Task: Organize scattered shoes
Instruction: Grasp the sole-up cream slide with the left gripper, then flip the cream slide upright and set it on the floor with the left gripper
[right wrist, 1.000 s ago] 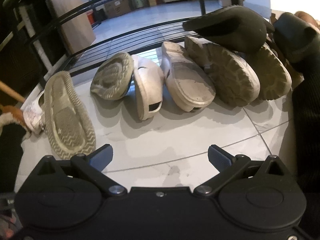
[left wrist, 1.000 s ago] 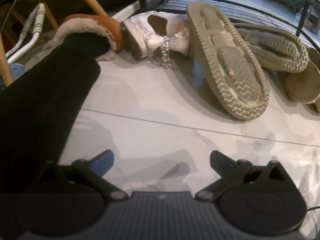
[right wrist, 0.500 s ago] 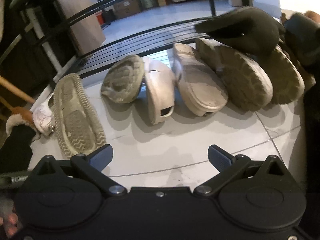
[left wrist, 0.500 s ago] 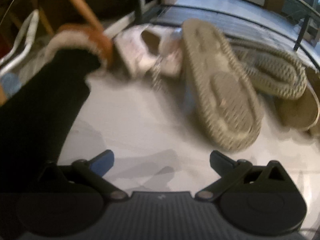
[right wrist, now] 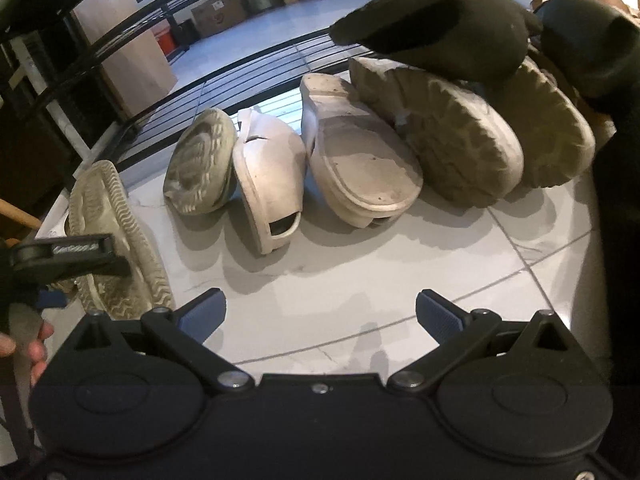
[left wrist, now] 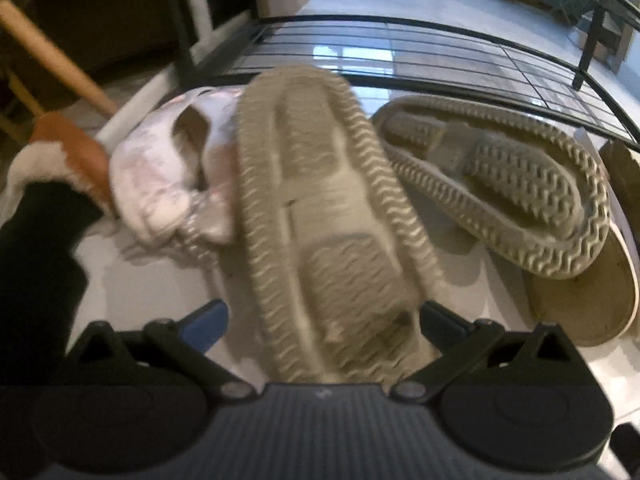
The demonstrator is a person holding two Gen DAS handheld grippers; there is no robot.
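Observation:
A beige shoe (left wrist: pixel 320 220) lies sole-up on the white tiled floor, blurred in the left wrist view. Its near end sits between the fingers of my left gripper (left wrist: pixel 322 324), which is open around it. A second beige sole (left wrist: pixel 500 184) leans to its right, and a white sandal (left wrist: pixel 160 176) lies to its left. In the right wrist view the same beige shoe (right wrist: pixel 116 240) is at the far left, with the left gripper (right wrist: pixel 68 256) at it. My right gripper (right wrist: pixel 320 312) is open over bare floor, short of a row of upturned shoes.
The row holds a sneaker sole (right wrist: pixel 202 168), two white clogs (right wrist: pixel 272 176) (right wrist: pixel 360 160), two chunky soles (right wrist: pixel 452 132) and a black shoe (right wrist: pixel 440 24) on top. A low black wire rack (left wrist: pixel 400 52) stands behind. A fur-lined brown slipper (left wrist: pixel 68 152) and a dark sleeve sit at left.
My left gripper has moved forward onto the beige shoe, whose near end now lies between its fingers. The right gripper has edged closer to the row, still open.

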